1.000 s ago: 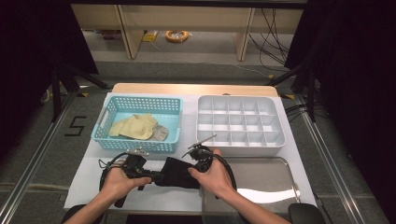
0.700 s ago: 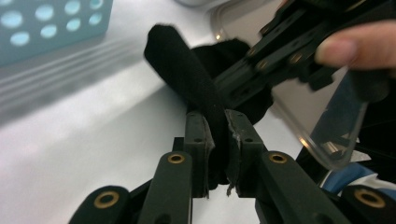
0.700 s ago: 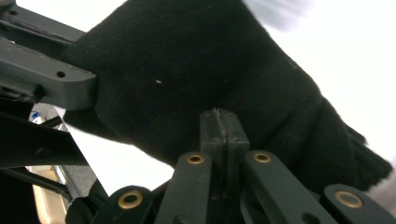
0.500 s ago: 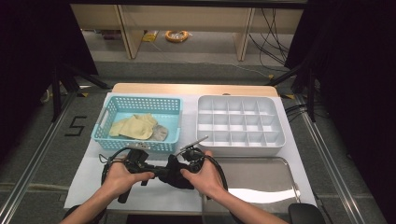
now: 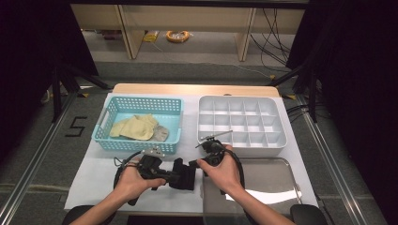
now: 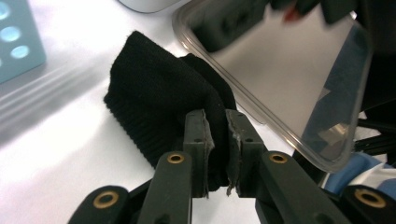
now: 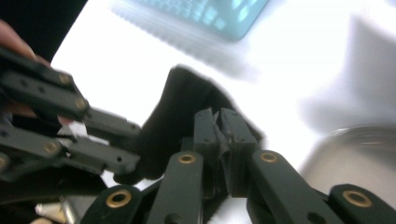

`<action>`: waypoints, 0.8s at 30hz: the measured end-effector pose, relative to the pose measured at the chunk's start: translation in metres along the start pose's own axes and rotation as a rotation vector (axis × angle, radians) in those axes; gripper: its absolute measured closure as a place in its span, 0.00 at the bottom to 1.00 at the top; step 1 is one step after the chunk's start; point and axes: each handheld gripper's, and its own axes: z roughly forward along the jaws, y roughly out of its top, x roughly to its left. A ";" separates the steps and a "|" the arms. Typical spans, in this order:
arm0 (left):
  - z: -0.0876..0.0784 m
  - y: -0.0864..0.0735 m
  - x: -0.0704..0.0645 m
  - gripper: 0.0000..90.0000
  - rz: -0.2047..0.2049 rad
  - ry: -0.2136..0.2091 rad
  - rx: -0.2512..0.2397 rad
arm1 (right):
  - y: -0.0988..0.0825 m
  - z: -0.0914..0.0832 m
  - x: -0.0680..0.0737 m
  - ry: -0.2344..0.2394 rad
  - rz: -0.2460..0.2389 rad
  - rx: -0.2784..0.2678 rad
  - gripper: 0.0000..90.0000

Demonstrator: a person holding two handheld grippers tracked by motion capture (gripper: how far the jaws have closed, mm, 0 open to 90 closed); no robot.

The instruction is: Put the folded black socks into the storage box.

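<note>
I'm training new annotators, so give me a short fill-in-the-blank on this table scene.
1. Both grippers meet at a knitted cloth coloured ____.
2. The yellow cloths lie in the ____ basket.
3. The left gripper is shut on the ____.
4. The white compartment tray stands beyond the shiny ____ tray.

Missing words: black; blue; cloth; metal

Light's coming from overhead – my white table mat (image 5: 117,178) is bright, almost blown out, and the room around it is dark. Steel tray (image 5: 277,180) throws glare. My right gripper view's smeared with motion blur – teal basket (image 7: 219,14) especially.
</note>
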 end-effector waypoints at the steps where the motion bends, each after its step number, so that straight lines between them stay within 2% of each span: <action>1: 0.003 0.000 -0.002 0.87 0.009 0.008 -0.001 | 0.001 -0.004 0.001 0.015 0.033 -0.003 0.94; 2: 0.005 0.000 -0.002 0.87 0.019 0.008 0.002 | 0.002 -0.007 -0.004 0.001 -0.003 -0.029 0.93; 5: 0.010 0.000 -0.004 0.87 0.044 0.017 0.013 | 0.003 -0.007 -0.005 -0.024 0.015 -0.039 0.88; 7: 0.013 0.000 -0.006 0.87 0.057 0.017 0.018 | 0.003 -0.006 -0.005 0.000 0.006 -0.034 0.84; 8: 0.014 0.000 -0.006 0.87 0.070 0.020 0.018 | 0.003 -0.004 -0.003 -0.009 0.014 -0.030 0.81; 9: 0.016 0.000 -0.008 0.86 0.068 0.021 0.015 | 0.004 -0.003 -0.002 0.005 0.006 -0.035 0.79; 16: 0.020 0.002 -0.011 0.84 0.107 0.023 0.027 | 0.007 0.006 0.007 -0.007 -0.015 -0.020 0.67; 17: 0.022 0.001 -0.012 0.84 0.114 0.024 0.024 | 0.007 0.008 0.009 -0.018 -0.006 -0.019 0.67; 18: 0.022 0.001 -0.012 0.83 0.126 0.022 0.033 | 0.007 0.011 0.008 -0.020 -0.027 -0.008 0.69; 19: 0.023 0.001 -0.013 0.83 0.124 0.021 0.028 | 0.007 0.012 0.010 -0.030 -0.011 0.003 0.73; 21: 0.023 0.001 -0.013 0.80 0.124 0.009 0.024 | 0.007 0.016 0.010 -0.046 -0.025 0.030 0.85; 23: 0.019 0.001 -0.012 0.76 0.113 -0.014 -0.002 | 0.006 0.017 0.008 -0.053 -0.043 0.035 0.91; 24: 0.016 0.001 -0.012 0.73 0.101 -0.027 -0.025 | 0.006 0.016 0.009 -0.062 -0.022 0.045 0.91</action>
